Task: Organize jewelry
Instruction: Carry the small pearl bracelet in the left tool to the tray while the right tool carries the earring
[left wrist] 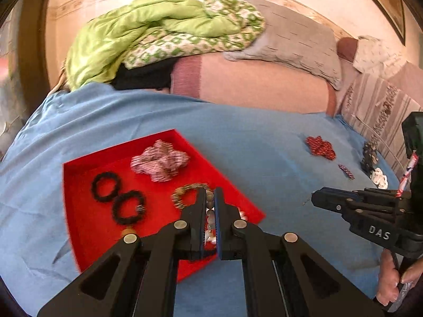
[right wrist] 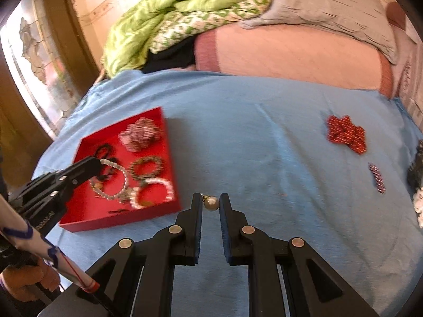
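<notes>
Bed (right wrist: 264, 121): a blue sheet is covering the near part; a pink blanket (right wrist: 290, 52), a grey pillow (right wrist: 330, 2) and a green quilt (right wrist: 164, 18) are lying at the far end.
Red tray (right wrist: 87, 219): sitting on the blue sheet at the left, holding the sorted pieces.
Left gripper (left wrist: 210, 198): hovering over the near right part of the tray; its fingers are standing almost closed, pinching a white bead bracelet (right wrist: 116, 182), which is hanging from the tips down into the tray.
Right gripper (right wrist: 210, 202): hovering over the sheet just right of the tray's near corner; its fingers are standing slightly apart, with a pearl pendant (right wrist: 211, 203) sitting between the tips. Whether they are pressing it, I cannot tell.
Pink beaded flower (left wrist: 160, 162): lying at the far side of the tray.
Black bracelets (left wrist: 117, 198): two lying side by side at the tray's left.
Brown bead bracelet (right wrist: 146, 169): lying in the tray's middle, a second white bracelet (right wrist: 153, 192) just nearer.
Red beaded flower (right wrist: 346, 133): lying on the sheet far right, well apart from the tray.
Small pink beaded strip (right wrist: 377, 178): lying nearer than the red flower, at the right.
</notes>
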A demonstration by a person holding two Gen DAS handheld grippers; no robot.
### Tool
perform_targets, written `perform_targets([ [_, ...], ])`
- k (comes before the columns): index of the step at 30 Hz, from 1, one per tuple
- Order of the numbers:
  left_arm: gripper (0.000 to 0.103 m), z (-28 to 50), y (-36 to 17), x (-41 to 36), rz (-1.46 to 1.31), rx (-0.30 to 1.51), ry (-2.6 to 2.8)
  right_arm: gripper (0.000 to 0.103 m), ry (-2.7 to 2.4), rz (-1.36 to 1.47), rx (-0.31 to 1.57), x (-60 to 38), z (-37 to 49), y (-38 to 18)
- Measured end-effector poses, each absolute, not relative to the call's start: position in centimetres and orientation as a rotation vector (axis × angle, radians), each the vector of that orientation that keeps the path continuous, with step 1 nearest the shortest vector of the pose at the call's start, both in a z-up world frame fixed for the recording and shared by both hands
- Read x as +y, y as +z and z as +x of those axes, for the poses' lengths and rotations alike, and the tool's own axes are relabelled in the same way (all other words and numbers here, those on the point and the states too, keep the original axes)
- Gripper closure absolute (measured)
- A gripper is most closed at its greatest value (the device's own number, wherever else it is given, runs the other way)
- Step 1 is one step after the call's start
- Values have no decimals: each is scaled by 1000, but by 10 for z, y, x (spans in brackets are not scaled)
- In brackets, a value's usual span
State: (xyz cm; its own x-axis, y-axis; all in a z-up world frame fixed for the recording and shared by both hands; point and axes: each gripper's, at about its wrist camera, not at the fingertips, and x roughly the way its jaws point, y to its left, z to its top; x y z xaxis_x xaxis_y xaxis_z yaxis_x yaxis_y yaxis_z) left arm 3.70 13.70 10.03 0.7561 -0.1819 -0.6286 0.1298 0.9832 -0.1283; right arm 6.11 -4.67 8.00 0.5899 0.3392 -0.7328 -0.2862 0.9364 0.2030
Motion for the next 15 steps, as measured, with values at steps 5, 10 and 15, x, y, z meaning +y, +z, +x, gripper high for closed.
perform_targets([
  [5, 98, 33, 94, 165, -92, 711, -129, 89, 447, 81, 875, -16, 59, 80],
  [10, 98, 29, 82, 187, -104, 744, -90, 89, 511, 97, 893, 13, 58, 76],
  [15, 98, 26, 72, 202, -106, 769, -54, 89, 572, 133, 931, 40, 62, 69],
])
